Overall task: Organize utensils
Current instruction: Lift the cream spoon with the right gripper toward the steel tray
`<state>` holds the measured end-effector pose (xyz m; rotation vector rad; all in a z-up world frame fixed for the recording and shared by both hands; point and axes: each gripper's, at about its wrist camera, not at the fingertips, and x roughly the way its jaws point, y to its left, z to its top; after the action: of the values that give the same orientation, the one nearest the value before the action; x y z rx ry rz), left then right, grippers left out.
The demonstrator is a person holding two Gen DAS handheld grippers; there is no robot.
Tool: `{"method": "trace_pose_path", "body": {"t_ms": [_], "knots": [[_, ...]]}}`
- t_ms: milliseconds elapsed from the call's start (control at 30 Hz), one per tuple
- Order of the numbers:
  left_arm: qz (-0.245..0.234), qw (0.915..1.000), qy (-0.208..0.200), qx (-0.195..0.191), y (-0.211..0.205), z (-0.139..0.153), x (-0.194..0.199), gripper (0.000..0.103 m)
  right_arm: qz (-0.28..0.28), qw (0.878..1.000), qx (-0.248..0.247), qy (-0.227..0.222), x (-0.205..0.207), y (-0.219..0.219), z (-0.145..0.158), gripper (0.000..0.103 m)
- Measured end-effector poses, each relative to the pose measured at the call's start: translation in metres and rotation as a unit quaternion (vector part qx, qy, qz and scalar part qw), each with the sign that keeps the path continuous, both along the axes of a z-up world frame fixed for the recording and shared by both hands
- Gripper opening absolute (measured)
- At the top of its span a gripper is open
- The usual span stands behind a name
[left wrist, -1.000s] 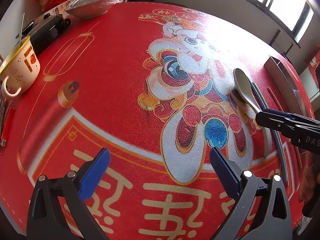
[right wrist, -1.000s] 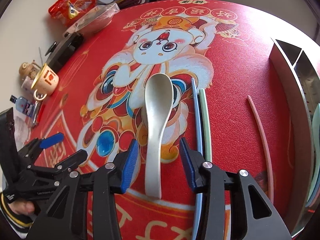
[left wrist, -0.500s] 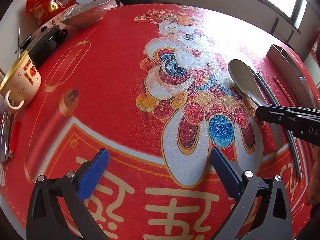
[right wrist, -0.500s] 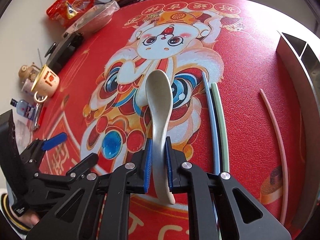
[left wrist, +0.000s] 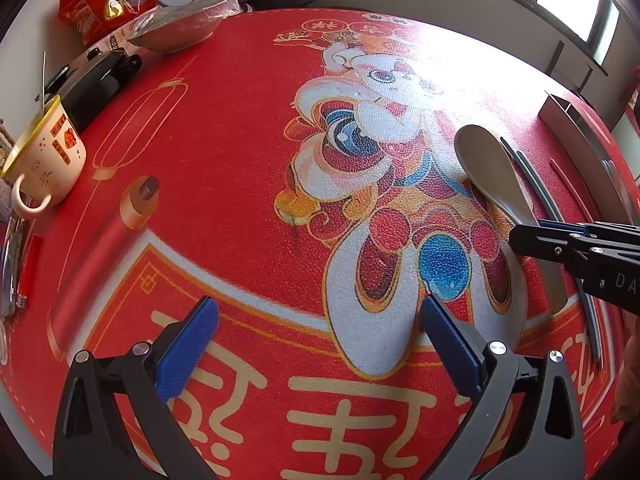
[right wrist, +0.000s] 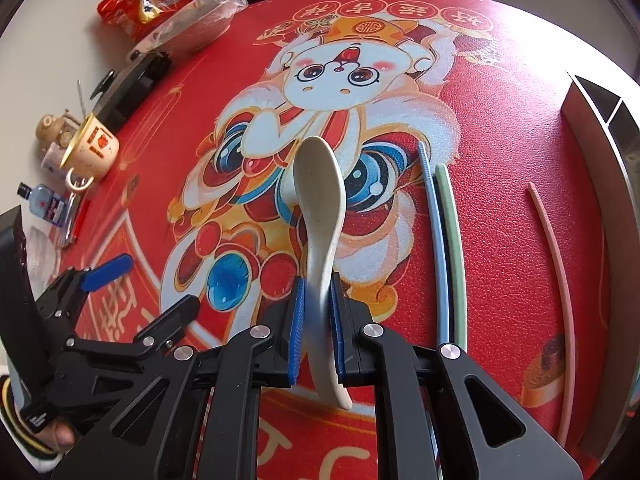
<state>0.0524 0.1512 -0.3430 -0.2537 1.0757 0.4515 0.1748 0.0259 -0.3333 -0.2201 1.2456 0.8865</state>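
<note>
My right gripper (right wrist: 318,304) is shut on the handle of a beige soup spoon (right wrist: 318,196), whose bowl points away over the red mat. The spoon also shows in the left wrist view (left wrist: 486,160), with the right gripper (left wrist: 532,236) at the right edge. A blue chopstick (right wrist: 434,232), a green one (right wrist: 452,240) and a pink one (right wrist: 554,280) lie on the mat right of the spoon. A grey utensil tray (right wrist: 592,136) stands at the far right. My left gripper (left wrist: 316,328) is open and empty over the mat's front part.
A cream mug (left wrist: 48,156), a black case (left wrist: 92,80), a wrapped grey bowl (left wrist: 180,28) and a red snack bag (left wrist: 108,0) line the table's left and back edges. A small bottle (right wrist: 44,204) stands by the mug.
My right gripper has closed on the spoon's handle and raised it slightly, so the bowl end tilts. My left gripper has stayed open, nearly still.
</note>
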Motion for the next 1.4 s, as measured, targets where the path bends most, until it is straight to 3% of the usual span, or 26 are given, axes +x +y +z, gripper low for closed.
{"method": "trace_pose_path", "body": {"t_ms": [300,500,800,1233,1400], "knots": [[-0.001,1.0,0.002,0.001,-0.001,0.001,0.0,0.098,-0.024,0.998,0.027,0.053,0.006,-0.006,-0.003,0.013],[-0.003,1.0,0.003,0.002,-0.001,0.0,0.001,0.098,-0.016,0.998,0.034,0.054,0.0,-0.004,-0.003,0.007],[-0.002,1.0,-0.001,0.005,-0.001,0.0,-0.001,0.098,-0.023,0.998,0.034,0.04,-0.003,-0.007,0.0,0.007],[0.0,1.0,0.002,0.001,-0.001,0.0,0.0,0.098,0.008,1.0,-0.017,-0.012,-0.009,0.004,0.0,0.007],[-0.005,1.0,0.007,-0.005,0.001,0.001,0.001,0.098,-0.007,1.0,-0.001,-0.015,-0.009,-0.008,0.006,0.007]]}}
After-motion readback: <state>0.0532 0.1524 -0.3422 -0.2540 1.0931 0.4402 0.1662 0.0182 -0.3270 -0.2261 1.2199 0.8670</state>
